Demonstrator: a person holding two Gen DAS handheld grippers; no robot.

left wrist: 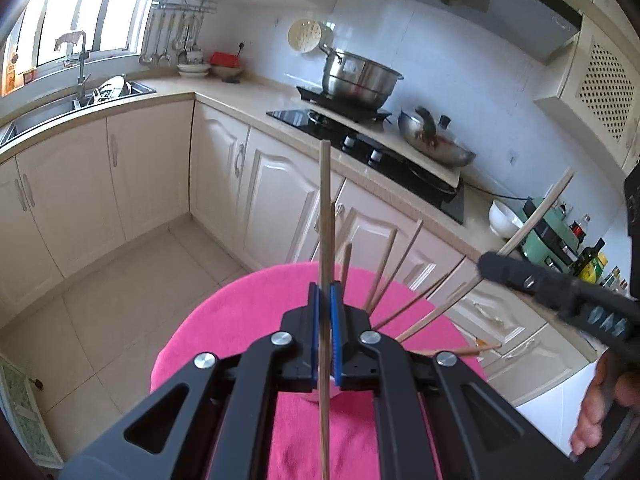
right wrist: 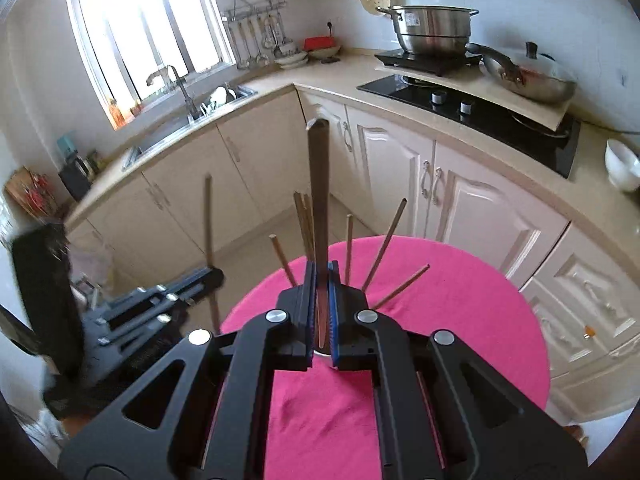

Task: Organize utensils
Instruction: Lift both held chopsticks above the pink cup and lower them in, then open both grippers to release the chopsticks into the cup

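Item: one holder (right wrist: 322, 354), only a sliver of metal rim visible behind my jaws, on the pink-covered worktop (right wrist: 460, 320). Contents: wooden chopsticks (right wrist: 386, 244), thin, pale brown, square-ended, fanned outward; about six show in the right view.

My left gripper (left wrist: 325, 320): jaws narrow, clamped on one upright chopstick (left wrist: 325, 208).

My right gripper (right wrist: 320, 300): jaws narrow, clamped on one darker chopstick (right wrist: 319, 184), above the holder.
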